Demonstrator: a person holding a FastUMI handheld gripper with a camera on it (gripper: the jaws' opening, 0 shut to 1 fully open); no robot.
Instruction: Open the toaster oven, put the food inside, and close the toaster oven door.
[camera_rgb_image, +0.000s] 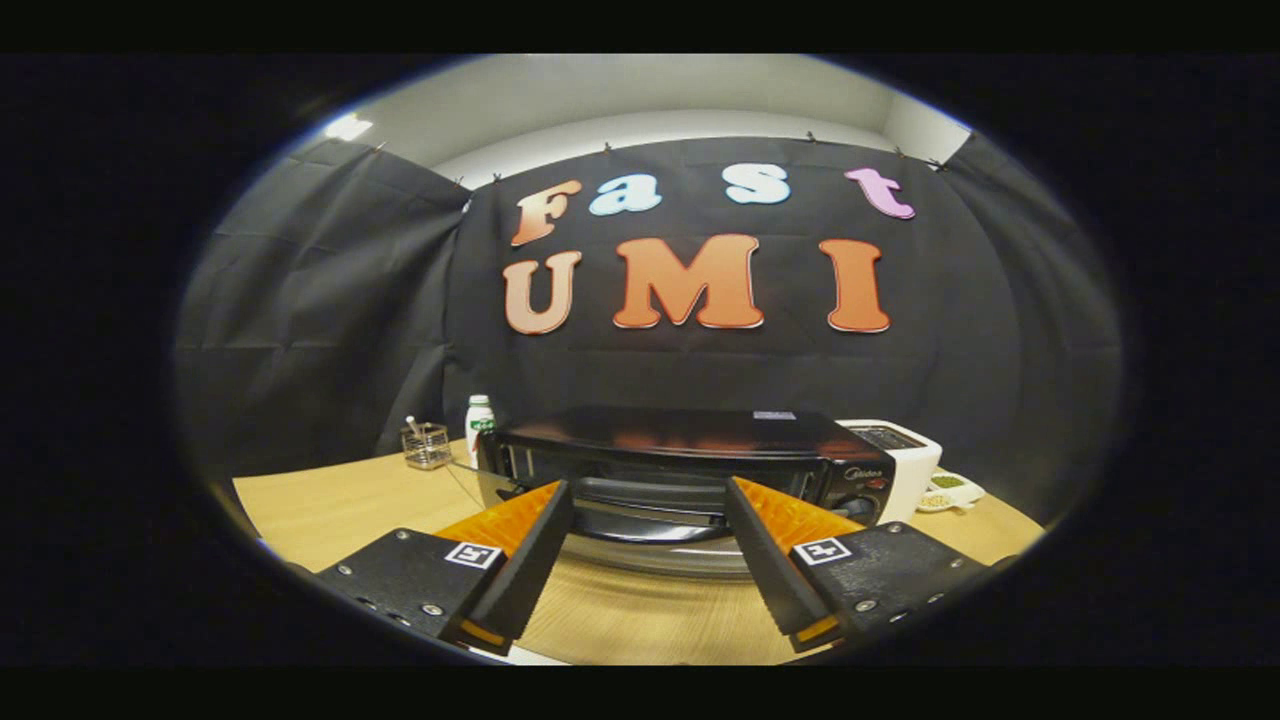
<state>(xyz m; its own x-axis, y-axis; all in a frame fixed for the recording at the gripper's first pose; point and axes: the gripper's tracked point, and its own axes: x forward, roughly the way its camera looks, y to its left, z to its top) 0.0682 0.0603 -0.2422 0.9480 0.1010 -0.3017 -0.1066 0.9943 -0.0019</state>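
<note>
Looking at what is here, biggest first:

Table (330, 500): a light wooden top. Everything sits on it.

Toaster oven (680, 450): a black box in the middle of the table, just ahead of the fingers. Its top is shiny. Its knobs are on the right side of the front.

Oven door (650, 545): it looks dropped open already. The shiny panel lies low and flat toward the gripper, and the dark inside with a rack shows above it. This is my guess from the shape; the bendy view makes it hard to be sure.

Gripper (648, 495): its two fingers are spread wide apart with nothing between them. It is not touching the oven.

White box (905, 460): it stands right beside the oven, on the right.

Small dish (950, 490): it sits next to the white box with something green on it. It is too small to tell what.

White bottle (480, 420) and little clear cup (427, 445): they stand behind the oven, on the left.

Done so far: the door seems open.

Left to do: pick up the food, put it inside, and shut the door. I cannot tell which thing is the food.
</note>
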